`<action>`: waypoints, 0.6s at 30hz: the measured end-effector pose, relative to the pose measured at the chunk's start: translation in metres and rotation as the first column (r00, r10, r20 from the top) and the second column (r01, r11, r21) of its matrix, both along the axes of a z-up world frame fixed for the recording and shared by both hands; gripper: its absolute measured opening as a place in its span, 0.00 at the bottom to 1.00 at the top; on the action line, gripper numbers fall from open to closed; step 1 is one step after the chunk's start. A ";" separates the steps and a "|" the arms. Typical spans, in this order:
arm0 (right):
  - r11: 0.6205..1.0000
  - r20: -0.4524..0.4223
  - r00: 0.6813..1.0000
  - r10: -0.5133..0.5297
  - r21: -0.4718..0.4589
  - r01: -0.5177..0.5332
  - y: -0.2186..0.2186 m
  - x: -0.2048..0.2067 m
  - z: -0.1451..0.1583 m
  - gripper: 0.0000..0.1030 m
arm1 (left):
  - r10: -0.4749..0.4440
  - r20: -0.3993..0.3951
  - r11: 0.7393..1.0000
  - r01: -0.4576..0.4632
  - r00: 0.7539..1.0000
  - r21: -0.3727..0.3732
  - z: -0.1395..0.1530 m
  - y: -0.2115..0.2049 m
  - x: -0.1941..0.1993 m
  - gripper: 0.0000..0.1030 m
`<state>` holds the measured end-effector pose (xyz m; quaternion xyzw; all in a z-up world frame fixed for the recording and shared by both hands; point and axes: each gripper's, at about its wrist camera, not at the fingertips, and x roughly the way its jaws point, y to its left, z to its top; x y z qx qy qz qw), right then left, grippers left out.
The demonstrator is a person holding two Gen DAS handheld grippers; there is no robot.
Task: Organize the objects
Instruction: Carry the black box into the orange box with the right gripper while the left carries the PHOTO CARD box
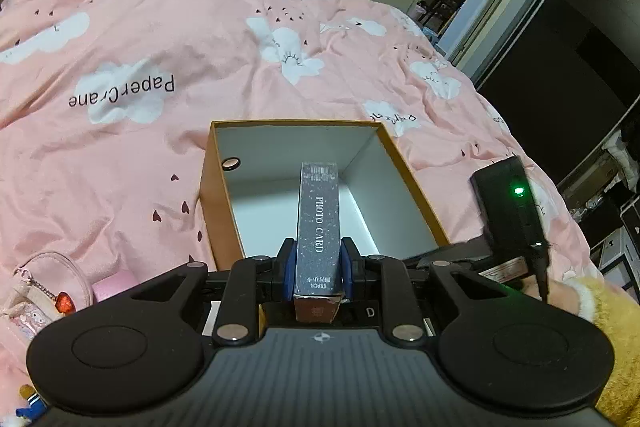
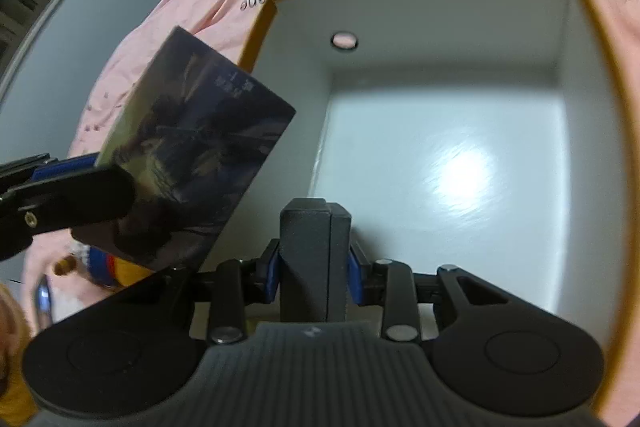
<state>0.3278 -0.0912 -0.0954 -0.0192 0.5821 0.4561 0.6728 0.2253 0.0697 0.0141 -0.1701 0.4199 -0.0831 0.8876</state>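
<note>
Item 1. Left gripper (image 1: 318, 263): blue pads pressed on the two broad faces of a dark speckled photo card box (image 1: 318, 227), spine lettered "PHOTO CARD". The box stands on edge between the fingers and runs out toward 12 o'clock from the claw, its far end over the open mouth of the storage box. In the right wrist view the same photo card box (image 2: 196, 163) appears at 9 to 10 o'clock, tilted, its dark printed face showing, with the left gripper's black finger (image 2: 68, 195) clamped on its lower corner; it hangs over the left rim of the storage box.

Item 2. Right gripper (image 2: 314, 263): blue pads pinching a small dark grey block (image 2: 314, 251) that stands upright at 12 o'clock from the claw, above the near part of the storage box interior. In the left wrist view a black device with a green light (image 1: 508, 203) sits at 3 o'clock; whether it is part of the right gripper cannot be told.

Item 3. Storage box (image 1: 222, 211): open, orange-brown outside, white inside, a round hole in one wall. It rests on the pink quilt (image 1: 160, 39) printed with white clouds and "PaperCrane". In the right wrist view the storage box (image 2: 440, 15) fills the frame from 12 to 4 o'clock, its white floor glossy.

Item 4. Pink pouch with a red charm (image 1: 44, 287): on the quilt at 8 o'clock of the left claw, well apart from the storage box.
</note>
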 end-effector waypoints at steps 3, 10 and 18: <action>1.000 -0.126 0.992 0.016 0.012 -0.015 0.003 0.007 -0.019 0.34 | 0.000 -0.013 1.000 0.000 1.000 -0.001 -0.004 0.002 0.004 0.25; 1.000 -0.223 0.975 0.010 -0.007 -0.012 0.011 0.017 -0.042 0.34 | 0.011 -0.022 1.000 -0.011 1.000 -0.002 -0.010 0.003 0.012 0.25; 0.992 -0.073 0.996 0.048 -0.112 -0.056 0.022 0.002 -0.034 0.52 | 0.009 -0.041 1.000 -0.009 0.999 -0.009 -0.015 0.003 0.014 0.25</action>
